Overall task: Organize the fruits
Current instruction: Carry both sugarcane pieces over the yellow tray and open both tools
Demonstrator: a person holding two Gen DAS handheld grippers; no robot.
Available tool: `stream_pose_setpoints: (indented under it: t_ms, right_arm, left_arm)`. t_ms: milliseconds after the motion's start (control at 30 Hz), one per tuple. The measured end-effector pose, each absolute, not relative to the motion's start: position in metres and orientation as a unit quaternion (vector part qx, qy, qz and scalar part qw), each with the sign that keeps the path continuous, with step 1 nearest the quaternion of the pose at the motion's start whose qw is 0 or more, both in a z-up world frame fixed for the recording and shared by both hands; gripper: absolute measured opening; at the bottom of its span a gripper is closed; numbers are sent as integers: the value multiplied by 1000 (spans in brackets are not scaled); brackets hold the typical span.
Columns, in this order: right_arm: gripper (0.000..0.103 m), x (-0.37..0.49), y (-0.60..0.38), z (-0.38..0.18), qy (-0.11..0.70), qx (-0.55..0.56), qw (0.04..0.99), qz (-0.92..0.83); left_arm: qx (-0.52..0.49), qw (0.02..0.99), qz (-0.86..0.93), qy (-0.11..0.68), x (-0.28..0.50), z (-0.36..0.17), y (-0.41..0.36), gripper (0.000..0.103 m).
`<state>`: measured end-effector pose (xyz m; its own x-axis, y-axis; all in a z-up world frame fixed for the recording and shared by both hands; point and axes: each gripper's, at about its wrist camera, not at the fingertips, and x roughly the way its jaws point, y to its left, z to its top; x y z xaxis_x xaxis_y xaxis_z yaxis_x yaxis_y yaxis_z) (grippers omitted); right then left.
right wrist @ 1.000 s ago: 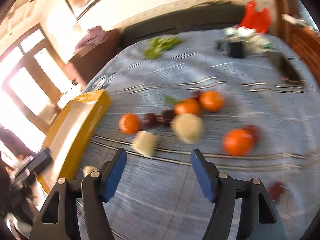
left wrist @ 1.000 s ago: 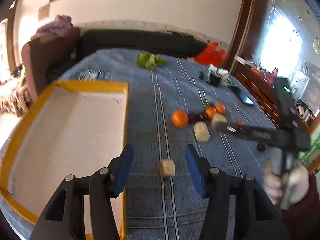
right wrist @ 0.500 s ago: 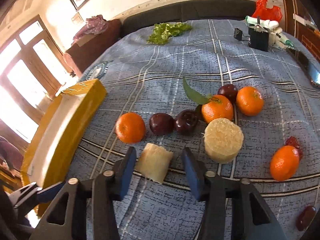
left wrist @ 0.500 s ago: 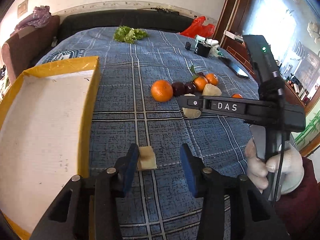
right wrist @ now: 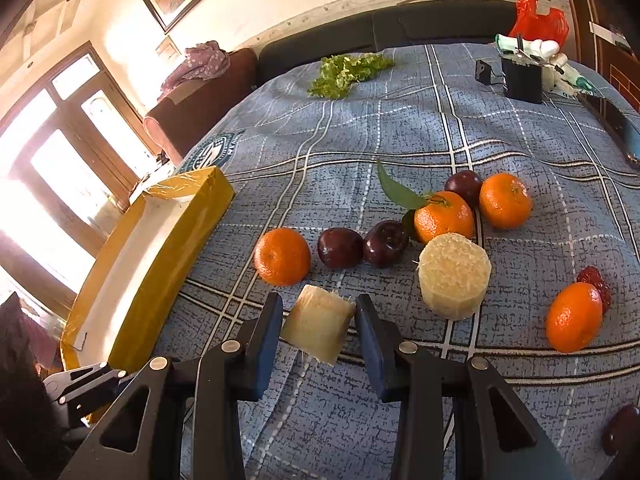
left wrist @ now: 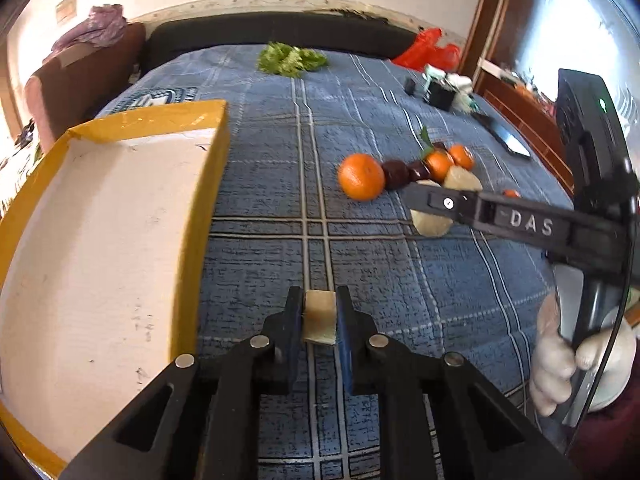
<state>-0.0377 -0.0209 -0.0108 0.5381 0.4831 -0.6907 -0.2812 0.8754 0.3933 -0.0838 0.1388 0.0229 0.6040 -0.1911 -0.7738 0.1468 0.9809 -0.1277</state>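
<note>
My left gripper (left wrist: pixel 319 316) is shut on a small pale sugarcane chunk (left wrist: pixel 319 318) resting on the blue plaid cloth (left wrist: pixel 280 184), just right of the yellow box (left wrist: pixel 100 240). My right gripper (right wrist: pixel 318 322) is closed around a second pale chunk (right wrist: pixel 318 324), pads touching its sides; it also shows in the left wrist view (left wrist: pixel 432 222). A larger round pale chunk (right wrist: pixel 454 276), several oranges (right wrist: pixel 282 256) (right wrist: pixel 444 216) and dark plums (right wrist: pixel 340 248) lie beyond it.
The open yellow box (right wrist: pixel 160 248) with a white floor lies at the left. Green lettuce (left wrist: pixel 290 58), a red bag (left wrist: pixel 426 50), a black container (right wrist: pixel 522 78) and a phone (left wrist: pixel 506 140) sit farther back. A dark sofa runs behind the bed.
Both grippers have closed: the left jaws went from around the small chunk to gripping it. The right jaws narrowed onto the second chunk.
</note>
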Motion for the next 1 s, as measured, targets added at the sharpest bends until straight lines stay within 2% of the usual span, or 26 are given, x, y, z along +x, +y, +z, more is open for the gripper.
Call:
stream_pose_setpoints:
  t_ms: [167,367,600,1000]
  right_arm:
    - [41,-46,-19,-2,407,117,877,229]
    - [41,-71,0,30,382,115,879,262]
    - [42,-100,79,68,379,81,849,359]
    - [42,-118,218,16,445,-18,793,415]
  left_arm:
    - [-55,907,-91,408,-96,47,152,15]
    - [-65,926,-31,371,-119,85,206,15]
    - [-88,921,83,370,-140,81,296,15]
    - [-145,897,119,401,-154,47,367,16]
